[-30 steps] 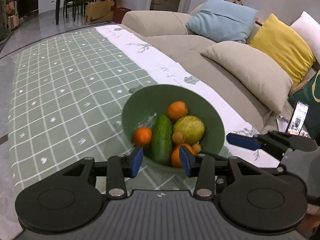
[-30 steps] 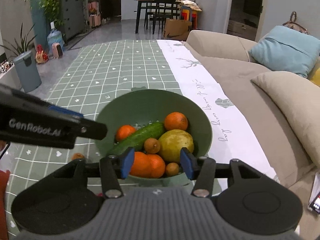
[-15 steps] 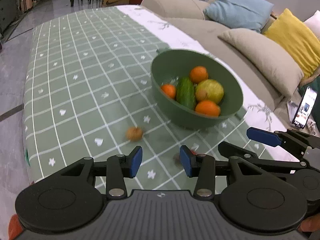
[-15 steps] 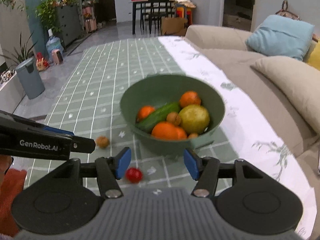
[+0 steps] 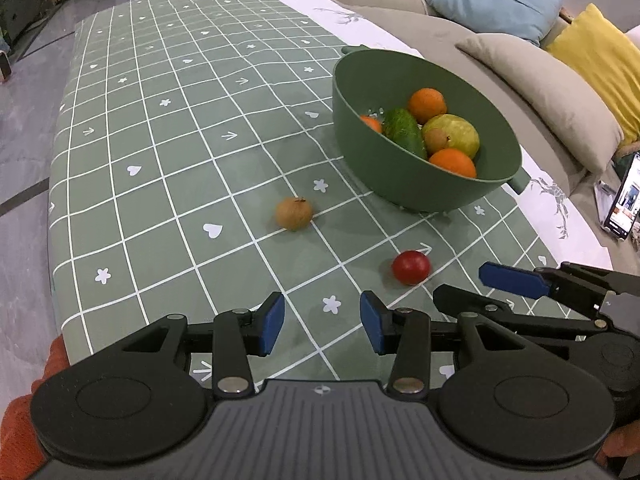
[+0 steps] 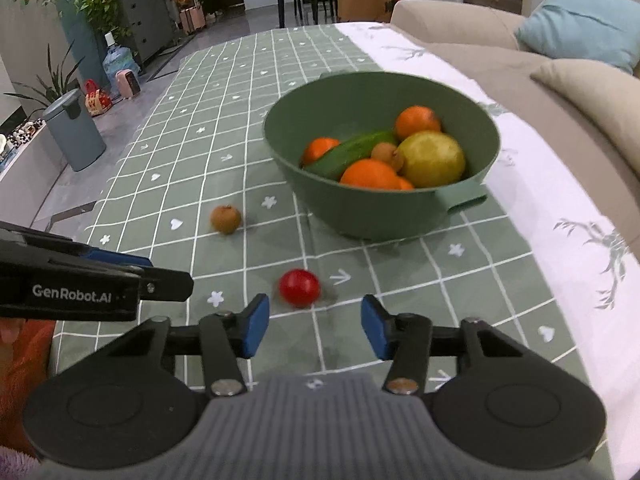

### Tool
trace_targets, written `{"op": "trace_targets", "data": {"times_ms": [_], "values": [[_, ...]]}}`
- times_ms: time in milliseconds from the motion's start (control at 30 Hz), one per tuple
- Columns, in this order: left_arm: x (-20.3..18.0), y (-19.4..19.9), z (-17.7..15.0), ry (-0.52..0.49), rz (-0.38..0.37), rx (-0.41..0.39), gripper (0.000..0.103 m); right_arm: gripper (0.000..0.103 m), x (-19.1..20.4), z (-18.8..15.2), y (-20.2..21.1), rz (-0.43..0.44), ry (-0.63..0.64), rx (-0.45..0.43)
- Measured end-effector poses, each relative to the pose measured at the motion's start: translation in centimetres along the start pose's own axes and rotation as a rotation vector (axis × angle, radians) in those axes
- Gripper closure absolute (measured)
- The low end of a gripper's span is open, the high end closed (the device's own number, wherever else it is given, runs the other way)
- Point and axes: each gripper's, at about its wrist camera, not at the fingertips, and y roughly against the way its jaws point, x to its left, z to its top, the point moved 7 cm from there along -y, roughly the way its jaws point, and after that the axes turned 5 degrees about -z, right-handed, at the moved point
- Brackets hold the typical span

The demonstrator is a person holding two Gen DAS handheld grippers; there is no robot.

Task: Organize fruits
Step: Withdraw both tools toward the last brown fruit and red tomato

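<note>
The black left gripper with blue-padded fingers [image 5: 322,328] fills the bottom of its own view, jaws parted and empty. The matching black right gripper [image 6: 315,330] sits low in its frame, jaws likewise spread with nothing between them. Each appears at the other's frame edge, level and side by side.

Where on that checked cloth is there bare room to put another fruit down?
The widest bare stretch of the green tablecloth lies left of and beyond the green bowl. It is crowded in front of the bowl, where the brown longan and red cherry tomato lie, and inside the bowl.
</note>
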Motion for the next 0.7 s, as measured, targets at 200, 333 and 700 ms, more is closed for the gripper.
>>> {"op": "trace_targets", "data": {"times_ms": [200, 333, 700], "values": [[0.5, -0.5, 0.4, 0.011, 0.003, -0.014, 0.051, 0.071, 0.6, 0.2, -1.0, 0.014, 0.02, 0.011], [0.8, -1.1, 0.5, 0.01, 0.014, -0.007, 0.051, 0.072, 0.9, 0.4, -2.1, 0.013, 0.026, 0.024], [1.2, -2.6, 1.3, -0.005, 0.027, -0.003, 0.051, 0.072, 0.8, 0.8, -4.0, 0.029, 0.001, 0.051]]}}
